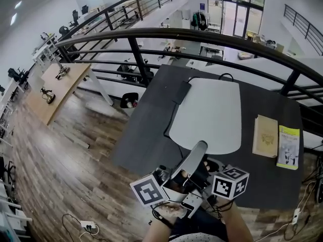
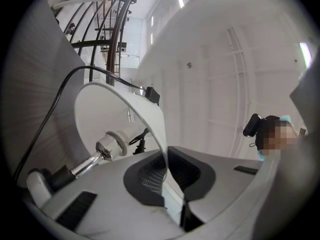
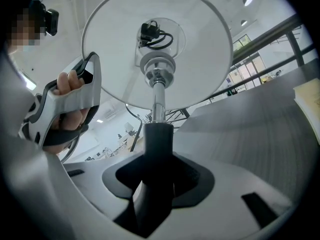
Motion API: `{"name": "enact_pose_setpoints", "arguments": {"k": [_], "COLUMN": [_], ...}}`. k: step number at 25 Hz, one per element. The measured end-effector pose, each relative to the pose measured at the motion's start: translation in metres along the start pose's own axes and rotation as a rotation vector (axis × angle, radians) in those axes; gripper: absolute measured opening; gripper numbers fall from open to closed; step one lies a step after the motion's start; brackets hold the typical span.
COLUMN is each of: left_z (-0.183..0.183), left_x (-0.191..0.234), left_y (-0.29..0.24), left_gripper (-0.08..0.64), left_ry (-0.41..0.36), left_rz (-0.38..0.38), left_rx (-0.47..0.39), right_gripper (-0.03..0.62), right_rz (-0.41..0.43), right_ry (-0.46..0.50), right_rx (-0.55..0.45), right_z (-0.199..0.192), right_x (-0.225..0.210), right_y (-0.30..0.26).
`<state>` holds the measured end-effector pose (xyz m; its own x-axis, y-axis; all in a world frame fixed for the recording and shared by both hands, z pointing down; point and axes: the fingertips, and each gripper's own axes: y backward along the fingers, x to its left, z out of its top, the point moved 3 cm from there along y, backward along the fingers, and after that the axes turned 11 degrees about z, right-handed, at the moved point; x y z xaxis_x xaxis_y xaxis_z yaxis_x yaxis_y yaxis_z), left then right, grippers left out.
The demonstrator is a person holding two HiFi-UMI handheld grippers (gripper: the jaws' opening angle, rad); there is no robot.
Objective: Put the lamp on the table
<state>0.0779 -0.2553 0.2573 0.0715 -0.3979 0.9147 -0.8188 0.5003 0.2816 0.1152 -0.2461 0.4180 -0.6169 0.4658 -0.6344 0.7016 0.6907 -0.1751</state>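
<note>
The lamp (image 1: 207,115) is not yet set down: it looks to be held in the air over the near part of the tabletop (image 1: 146,135). The left gripper (image 2: 172,194) pinches the thin rim of its white disc (image 3: 200,44), and the right gripper (image 3: 157,184) clamps its dark stem (image 3: 159,141); lowering and release remain

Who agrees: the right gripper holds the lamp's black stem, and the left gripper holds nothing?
Wrong on the left gripper: in the left gripper view its jaws pinch the lamp's thin white rim. The right gripper does hold the black stem.
</note>
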Motion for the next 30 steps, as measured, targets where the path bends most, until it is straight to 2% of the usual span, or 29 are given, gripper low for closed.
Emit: {"name": "enact_pose_setpoints", "arguments": {"k": [15, 30], "left_z": [0.021, 0.061], "left_x": [0.020, 0.049], "left_y": [-0.026, -0.066], "left_gripper": [0.028, 0.028], "left_ry": [-0.009, 0.027], "left_rz": [0.018, -0.014], "left_rx": [-0.009, 0.064], "right_gripper": [0.153, 0.155], "right_rz": [0.017, -0.055], "right_ry": [0.002, 0.004], "right_rx": [0.006, -0.028], "right_z": [0.022, 0.059], "right_x": [-0.029, -0.068], "right_y": [-0.021, -0.052]}}
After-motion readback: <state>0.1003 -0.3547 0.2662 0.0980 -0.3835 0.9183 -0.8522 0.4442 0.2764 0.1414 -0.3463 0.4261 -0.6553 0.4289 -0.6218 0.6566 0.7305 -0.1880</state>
